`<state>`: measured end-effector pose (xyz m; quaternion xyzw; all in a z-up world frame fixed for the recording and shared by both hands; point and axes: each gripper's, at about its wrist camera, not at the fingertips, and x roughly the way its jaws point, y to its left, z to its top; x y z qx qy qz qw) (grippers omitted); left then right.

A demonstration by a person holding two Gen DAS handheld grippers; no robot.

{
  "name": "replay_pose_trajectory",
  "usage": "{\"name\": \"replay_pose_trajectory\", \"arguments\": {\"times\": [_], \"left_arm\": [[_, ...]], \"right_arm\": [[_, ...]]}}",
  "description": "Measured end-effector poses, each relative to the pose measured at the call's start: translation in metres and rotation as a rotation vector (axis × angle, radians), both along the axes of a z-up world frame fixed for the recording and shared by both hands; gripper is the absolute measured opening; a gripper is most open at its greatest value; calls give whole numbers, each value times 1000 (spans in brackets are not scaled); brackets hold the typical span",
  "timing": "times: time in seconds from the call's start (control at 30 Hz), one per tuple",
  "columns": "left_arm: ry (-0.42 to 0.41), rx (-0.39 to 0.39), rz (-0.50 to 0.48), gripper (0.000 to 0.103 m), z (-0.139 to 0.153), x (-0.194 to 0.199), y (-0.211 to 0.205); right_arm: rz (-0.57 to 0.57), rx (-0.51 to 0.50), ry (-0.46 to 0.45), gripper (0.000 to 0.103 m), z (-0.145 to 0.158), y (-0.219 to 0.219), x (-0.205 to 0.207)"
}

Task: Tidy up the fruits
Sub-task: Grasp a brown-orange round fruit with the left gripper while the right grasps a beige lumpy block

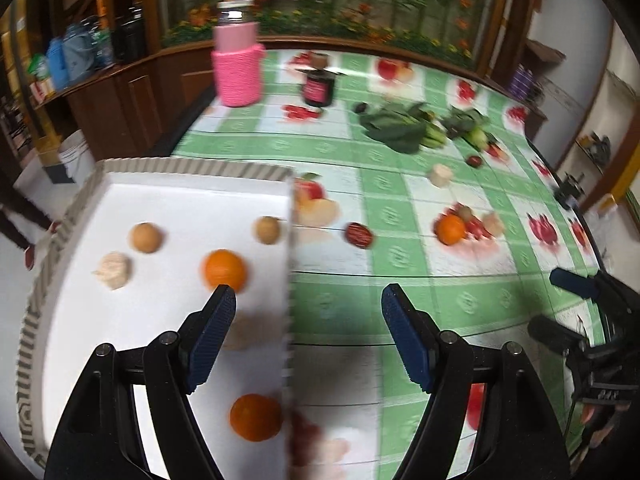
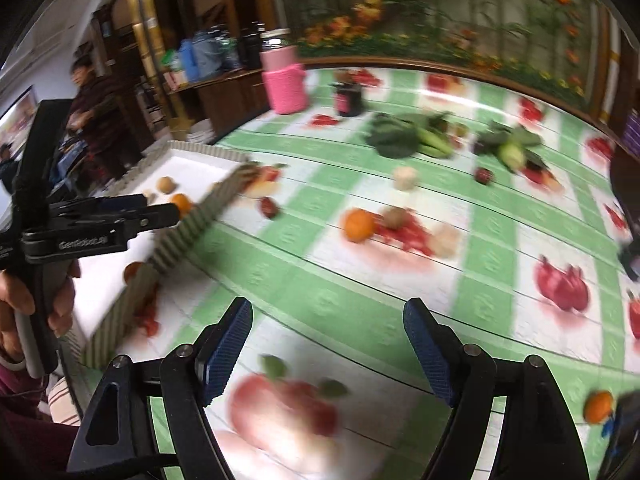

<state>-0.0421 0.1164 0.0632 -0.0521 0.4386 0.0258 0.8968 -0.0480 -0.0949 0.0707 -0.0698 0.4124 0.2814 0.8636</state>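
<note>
Tray (image 1: 160,200) stock: two oranges (image 1: 224,270), two brown fruits, one pale piece. Surface (image 1: 340,300) leftovers: orange (image 1: 451,229), red date (image 1: 359,234), pale pieces. I hold left tool (image 1: 308,300) and right tool (image 2: 328,312) agape, empty.

The only lettering I can make out is white print on the black body of my left gripper (image 2: 160,210), seen at the left from my right wrist; it looks like "GenRobot.ai". The label on the far dark jar (image 1: 319,88) is too blurred to read.
</note>
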Motion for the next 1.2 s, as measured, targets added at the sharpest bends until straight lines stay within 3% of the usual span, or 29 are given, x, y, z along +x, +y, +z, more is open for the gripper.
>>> {"name": "replay_pose_trajectory", "arguments": {"times": [0.47,0.57,0.9,1.07,1.2], "left_arm": [[68,84,-222,75,-16,52,-85],[74,103,-272,75,-21,70,-103],[125,123,-314,75,-46,108,-125],[125,136,-299,75,-51,114,-122],[118,123,-300,70,-52,118,-117]], "right_arm": [[-111,-39,40,79,-16,-32,51],[-132,-8,39,80,-11,-45,61],[-131,-11,35,79,-20,-47,95],[-110,-33,63,68,-35,-35,115],[-98,-40,102,45,-48,-31,129]]}}
